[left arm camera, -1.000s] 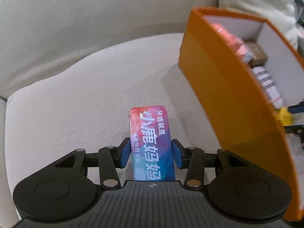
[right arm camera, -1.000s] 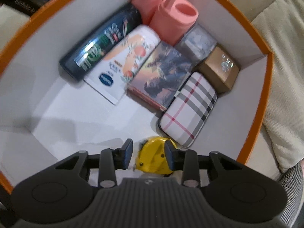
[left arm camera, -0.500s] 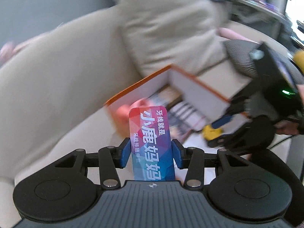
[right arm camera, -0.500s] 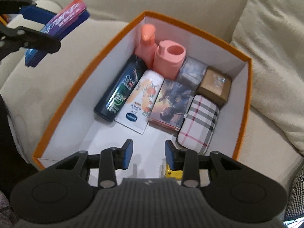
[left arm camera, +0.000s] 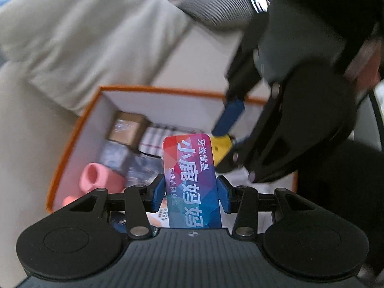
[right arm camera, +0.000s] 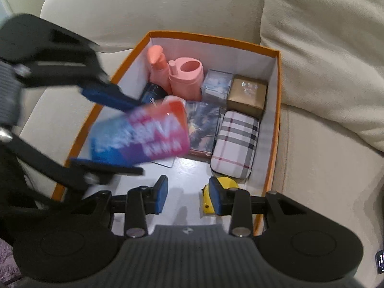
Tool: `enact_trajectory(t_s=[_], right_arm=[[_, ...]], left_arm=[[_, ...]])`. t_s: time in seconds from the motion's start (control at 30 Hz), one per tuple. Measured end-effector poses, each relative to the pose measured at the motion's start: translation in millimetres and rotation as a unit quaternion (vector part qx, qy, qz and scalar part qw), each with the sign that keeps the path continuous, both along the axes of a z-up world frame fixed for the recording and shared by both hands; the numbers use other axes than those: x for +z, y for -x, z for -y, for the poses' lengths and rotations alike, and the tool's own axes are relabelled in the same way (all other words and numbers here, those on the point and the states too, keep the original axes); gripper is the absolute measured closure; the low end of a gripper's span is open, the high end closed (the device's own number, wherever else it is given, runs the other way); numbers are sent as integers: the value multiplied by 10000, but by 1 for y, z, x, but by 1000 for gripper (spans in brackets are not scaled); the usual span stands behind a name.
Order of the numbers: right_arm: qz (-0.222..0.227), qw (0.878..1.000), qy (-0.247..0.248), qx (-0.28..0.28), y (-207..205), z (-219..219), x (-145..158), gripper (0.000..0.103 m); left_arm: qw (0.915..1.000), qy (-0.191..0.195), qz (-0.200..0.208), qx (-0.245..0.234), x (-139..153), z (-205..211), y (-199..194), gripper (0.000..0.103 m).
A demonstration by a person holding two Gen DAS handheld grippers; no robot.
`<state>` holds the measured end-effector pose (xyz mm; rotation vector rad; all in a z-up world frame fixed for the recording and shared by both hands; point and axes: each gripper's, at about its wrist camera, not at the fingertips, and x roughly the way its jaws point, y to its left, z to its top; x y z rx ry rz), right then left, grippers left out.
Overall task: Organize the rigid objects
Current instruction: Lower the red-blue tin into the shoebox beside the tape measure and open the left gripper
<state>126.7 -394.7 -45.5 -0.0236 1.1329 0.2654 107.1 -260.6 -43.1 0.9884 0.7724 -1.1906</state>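
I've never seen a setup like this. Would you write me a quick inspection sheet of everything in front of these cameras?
Surface: cream sofa seat; orange box rests on it.
Job's things: colourful flat case held over the box; yellow item lies on the box floor; pink bottles, plaid case, brown box and more packed at the far end.
Clutter: cushion right of the box.
Tongs: left tongs shut on the flat case; right tongs open above the box, holding nothing.
Cables: nothing seen.
Surroundings: sofa back behind; the rest blurred.
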Motion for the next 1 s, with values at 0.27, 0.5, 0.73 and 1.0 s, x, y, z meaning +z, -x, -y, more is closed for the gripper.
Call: enact_trajectory(t_s=[0.27, 0.5, 0.73, 1.0], right_arm=[[-187, 9998, 66, 53, -12, 2, -24, 64], [-118, 9994, 274, 198, -16, -4, -30, 62], [-105, 9992, 337, 204, -16, -6, -30, 59], [-96, 9989, 421, 172, -15, -10, -29, 57]], left_arm=[[9958, -602, -20, -688, -48, 8, -7, 51], [9915, -978, -29, -856, -78, 18, -16, 51], [9896, -1122, -158, -891, -88, 21, -22, 50], [9895, -1148, -147, -870, -88, 18, -24, 45]])
